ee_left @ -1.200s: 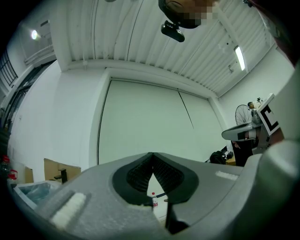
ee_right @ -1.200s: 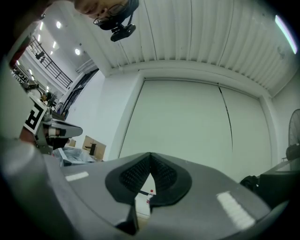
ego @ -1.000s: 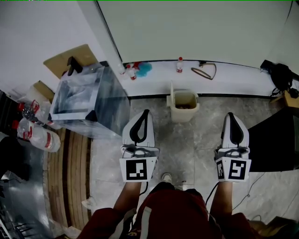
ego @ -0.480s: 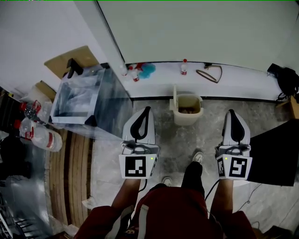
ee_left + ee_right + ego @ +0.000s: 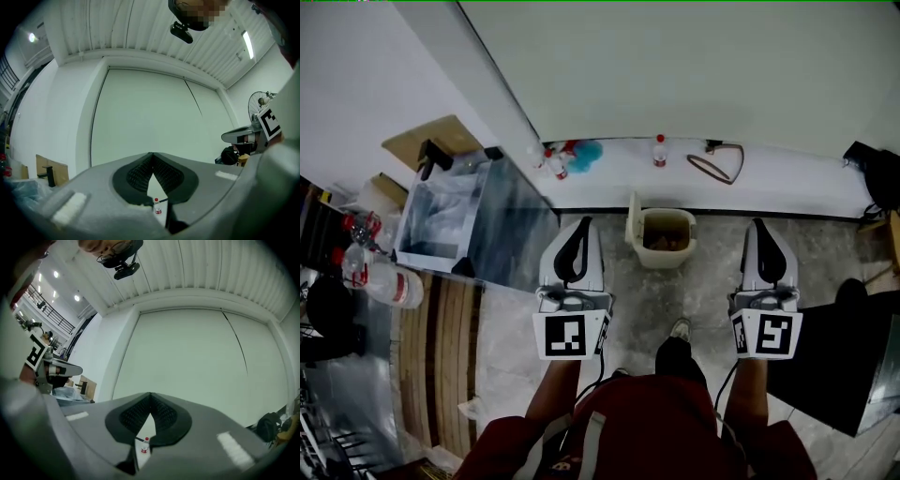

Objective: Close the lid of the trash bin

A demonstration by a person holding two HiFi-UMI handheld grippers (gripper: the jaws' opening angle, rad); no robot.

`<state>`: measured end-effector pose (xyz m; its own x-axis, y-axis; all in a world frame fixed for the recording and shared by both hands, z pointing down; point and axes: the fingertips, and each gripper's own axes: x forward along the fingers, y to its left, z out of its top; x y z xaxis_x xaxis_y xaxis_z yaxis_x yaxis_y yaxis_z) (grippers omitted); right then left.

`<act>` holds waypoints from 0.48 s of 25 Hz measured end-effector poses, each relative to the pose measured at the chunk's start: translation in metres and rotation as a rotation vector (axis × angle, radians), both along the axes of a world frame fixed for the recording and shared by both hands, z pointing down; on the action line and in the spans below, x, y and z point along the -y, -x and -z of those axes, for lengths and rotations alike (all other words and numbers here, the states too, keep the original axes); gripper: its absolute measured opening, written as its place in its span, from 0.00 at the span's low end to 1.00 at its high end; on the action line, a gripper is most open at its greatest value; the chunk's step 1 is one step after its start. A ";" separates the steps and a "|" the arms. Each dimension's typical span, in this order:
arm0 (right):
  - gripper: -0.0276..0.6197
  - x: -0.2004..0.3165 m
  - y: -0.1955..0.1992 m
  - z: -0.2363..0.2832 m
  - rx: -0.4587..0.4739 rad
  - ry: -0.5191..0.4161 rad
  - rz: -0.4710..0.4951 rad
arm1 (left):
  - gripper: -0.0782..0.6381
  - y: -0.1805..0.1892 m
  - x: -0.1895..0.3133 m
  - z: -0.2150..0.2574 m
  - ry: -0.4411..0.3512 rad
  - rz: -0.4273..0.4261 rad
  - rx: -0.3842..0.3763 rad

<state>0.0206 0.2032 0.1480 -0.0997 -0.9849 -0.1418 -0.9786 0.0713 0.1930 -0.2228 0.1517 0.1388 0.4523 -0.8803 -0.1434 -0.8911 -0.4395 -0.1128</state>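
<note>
A: Left gripper, state?
B: Closed, pads meeting at the tips, nothing pinched. Held about level, pointing at the wall.

A: Right gripper?
B: Same. Tips together, empty, parallel to the left one, well apart from it.

A: Trash bin, where?
B: On the floor, between the two sets of fingertips and just ahead of them. Nearer the left fingers than the right. Touched by neither.

A: Lid?
B: Open, standing upright on the bin's side facing the left fingers. Something brownish inside; can't tell what.

A: Anything past the fingertips?
B: White ledge along the wall, beyond the bin. Small bottle with a red cap upright on it, showing low through the slit under the closed pads in both gripper views.

A: Off to the sides?
B: Clear box just outside the left fingers, close beside them. One shoe on the floor behind the fingertips, between the two grippers.
</note>
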 end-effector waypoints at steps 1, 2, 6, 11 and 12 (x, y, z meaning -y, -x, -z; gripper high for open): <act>0.04 0.008 -0.011 -0.001 0.006 0.003 0.002 | 0.12 -0.010 0.007 0.000 0.003 0.004 0.004; 0.04 0.015 -0.022 -0.002 0.014 0.006 0.002 | 0.12 -0.019 0.014 -0.001 0.005 0.007 0.007; 0.04 0.036 -0.061 -0.008 0.044 0.015 0.005 | 0.12 -0.055 0.035 -0.005 0.018 0.020 0.021; 0.04 0.059 -0.102 -0.017 0.067 0.025 0.017 | 0.12 -0.090 0.054 -0.010 0.029 0.050 0.040; 0.04 0.064 -0.108 -0.019 0.069 0.026 0.022 | 0.12 -0.096 0.057 -0.011 0.030 0.056 0.043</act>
<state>0.1281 0.1397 0.1668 -0.1124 -0.9860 -0.1231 -0.9877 0.0973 0.1224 -0.1273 0.0943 0.1497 0.4078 -0.9078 -0.0978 -0.9089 -0.3933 -0.1386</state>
